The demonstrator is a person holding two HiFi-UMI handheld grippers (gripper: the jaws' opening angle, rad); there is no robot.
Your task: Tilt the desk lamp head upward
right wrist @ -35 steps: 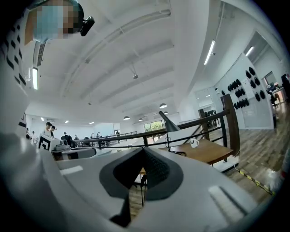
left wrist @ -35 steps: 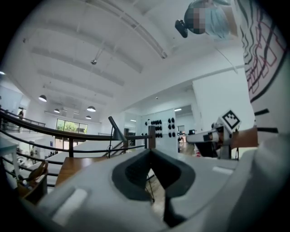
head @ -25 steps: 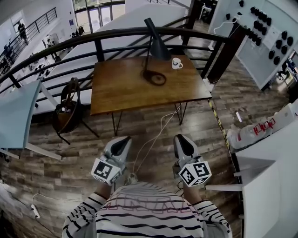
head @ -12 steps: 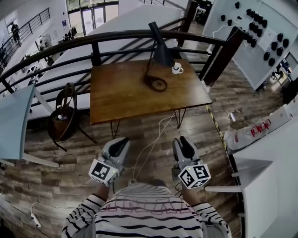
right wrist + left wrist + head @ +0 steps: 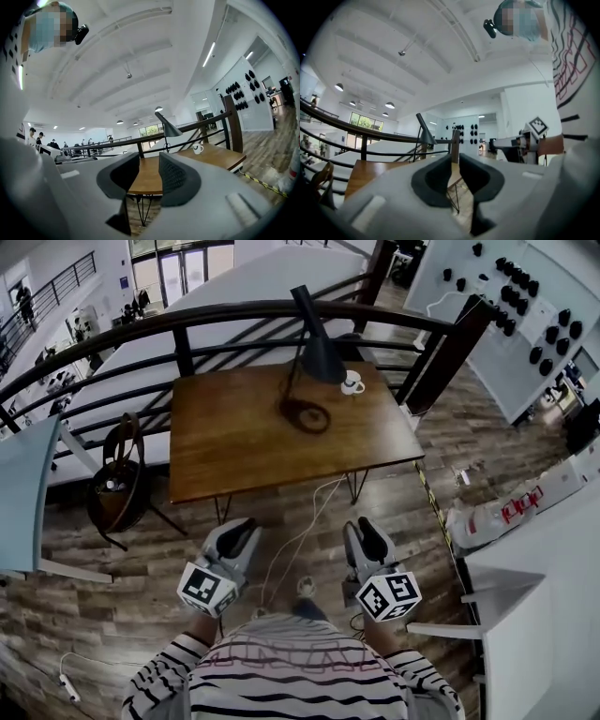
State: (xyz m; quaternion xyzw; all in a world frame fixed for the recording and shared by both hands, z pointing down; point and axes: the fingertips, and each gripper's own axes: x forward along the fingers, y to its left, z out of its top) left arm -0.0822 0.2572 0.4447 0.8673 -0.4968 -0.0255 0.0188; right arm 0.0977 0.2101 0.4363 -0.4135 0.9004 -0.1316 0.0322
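**Lamp well out of reach, hazards ahead**

We stand short of the desk (image 5: 234, 442) with both grippers level and empty. The left gripper (image 5: 246, 527) and right gripper (image 5: 362, 526) have just been opening; the jaws of each are parted a little, with nothing between them. The desk lamp (image 5: 302, 343) stands at the desk's far side near the railing (image 5: 187, 320), its head (image 5: 322, 360) angled down and a mug (image 5: 352, 382) just beside it. We judge that a careless reach could knock the mug. Pushing the head without steadying the round base (image 5: 305, 415) could slide or tip the lamp. The cable (image 5: 302, 526) trailing over the floor could catch a foot.
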